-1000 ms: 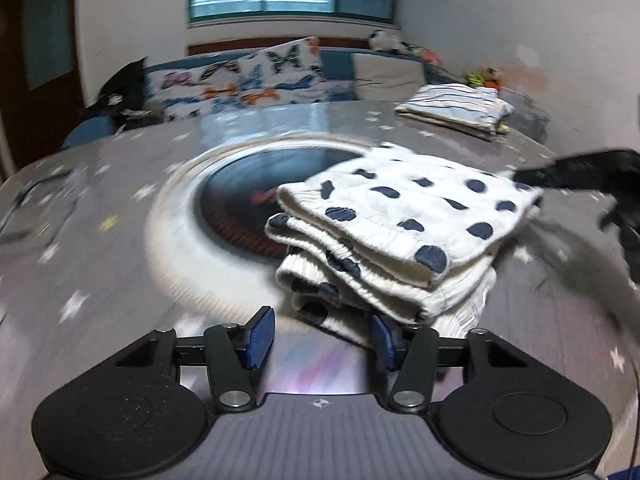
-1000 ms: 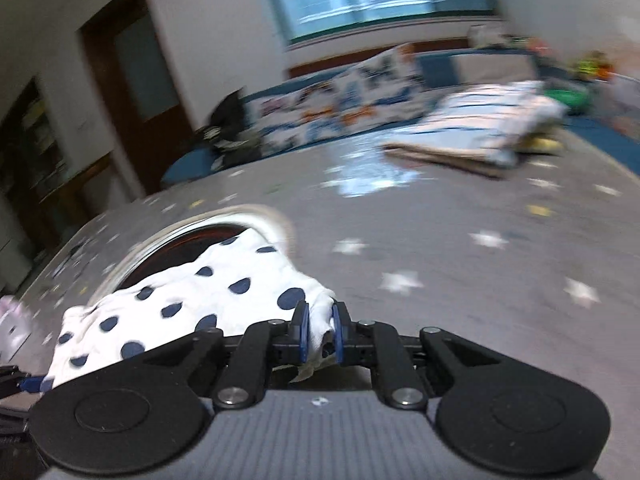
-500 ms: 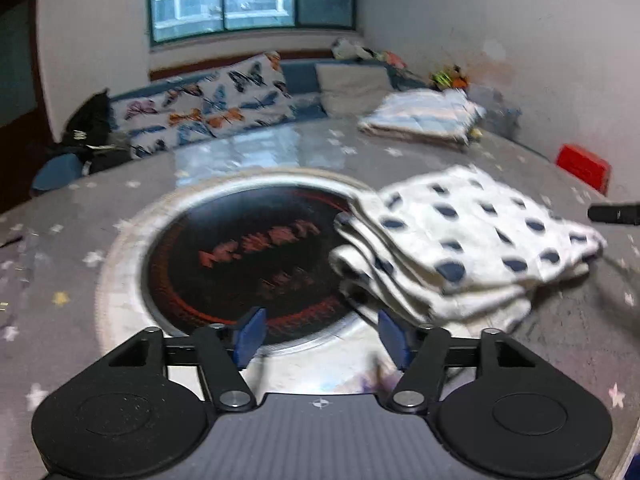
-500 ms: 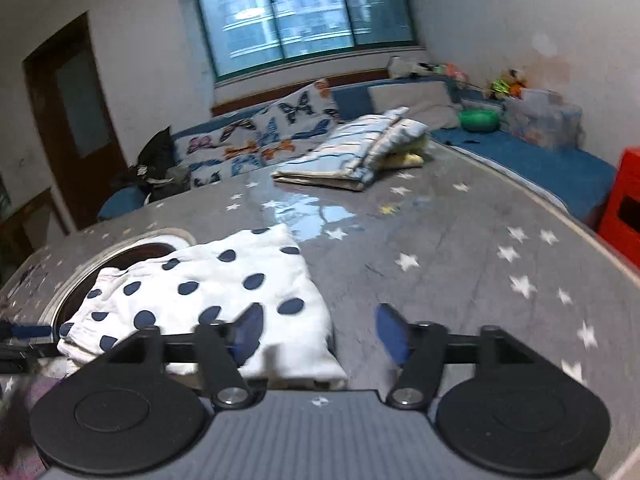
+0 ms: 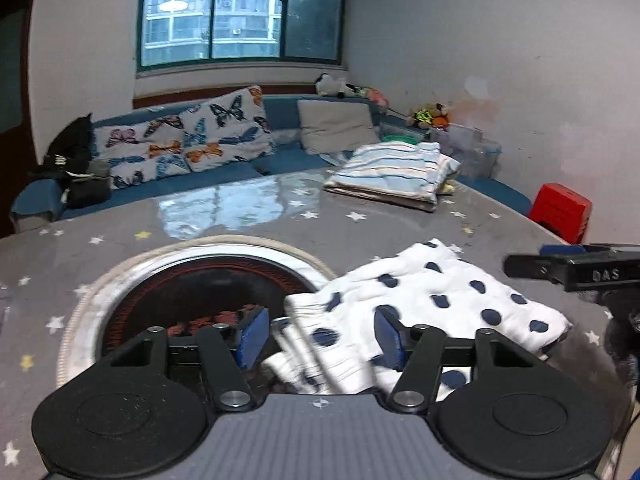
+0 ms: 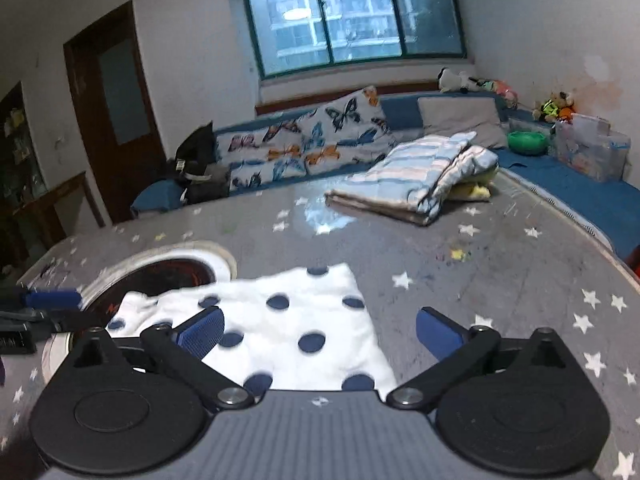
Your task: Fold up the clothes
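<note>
A folded white garment with dark blue dots [image 5: 432, 304] lies on the grey star-patterned table [image 5: 248, 224], partly over the round inset burner [image 5: 192, 292]. It also shows in the right wrist view [image 6: 280, 320]. My left gripper [image 5: 320, 336] is open, its jaws on either side of the garment's layered left edge, holding nothing. My right gripper [image 6: 320, 330] is wide open above the garment's right near part, empty. The right gripper also shows at the right edge of the left wrist view [image 5: 576, 268].
A folded pile of striped blue and white clothes [image 5: 392, 172] lies at the table's far side, also in the right wrist view [image 6: 420, 176]. A blue sofa with butterfly cushions [image 5: 188, 144] runs behind. A red stool [image 5: 560, 210] stands at the right.
My right gripper has let go of the dotted garment's corner and opened wide. The garment now lies flat on the table. My left gripper stayed open and drew up to the garment's left edge.
</note>
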The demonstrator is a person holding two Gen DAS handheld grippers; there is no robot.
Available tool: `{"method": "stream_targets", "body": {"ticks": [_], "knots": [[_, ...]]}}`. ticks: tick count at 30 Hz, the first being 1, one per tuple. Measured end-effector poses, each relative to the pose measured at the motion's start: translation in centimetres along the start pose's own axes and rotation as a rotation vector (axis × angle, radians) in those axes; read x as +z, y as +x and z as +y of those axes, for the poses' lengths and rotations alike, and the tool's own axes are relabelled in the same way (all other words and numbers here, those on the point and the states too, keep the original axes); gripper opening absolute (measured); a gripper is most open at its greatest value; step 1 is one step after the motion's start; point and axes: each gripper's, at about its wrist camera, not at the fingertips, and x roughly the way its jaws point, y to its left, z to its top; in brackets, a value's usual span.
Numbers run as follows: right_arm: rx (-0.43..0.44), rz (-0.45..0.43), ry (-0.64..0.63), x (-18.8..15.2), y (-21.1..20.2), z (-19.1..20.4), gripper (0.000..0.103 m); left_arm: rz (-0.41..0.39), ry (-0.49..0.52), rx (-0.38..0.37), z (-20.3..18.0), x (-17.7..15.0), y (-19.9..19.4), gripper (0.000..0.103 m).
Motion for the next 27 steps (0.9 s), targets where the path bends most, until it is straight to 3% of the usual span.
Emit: {"method": "stream_targets", "body": {"ticks": [5,7,13,23,27], "knots": [[0.071,0.015,0.026,0.9,1.7,-0.1,0.103,0.027,-0.017,-0.028,-0.6,0.0,1.6,0.057],[0.133,0.065,0.021,1.7,2.9,0.1,0.103,0.038,-0.023,-0.032,-0.7,-0.1,2.0,0.054],[0.214,0.195,-0.018,3.4,6.8,2.0,0.103,0.065,-0.036,-0.030,-0.5,-0.8,2.6,0.050],[0.097,0.324,-0.095,2.9,12.5,3.7,0.103,0.085,-0.044,-0.029,0.1,-1.6,3.1,0.049],[0.077,0.326,-0.104,2.9,13.1,3.8,0.103,0.090,-0.043,-0.028,0.2,-1.9,3.1,0.049]]}}
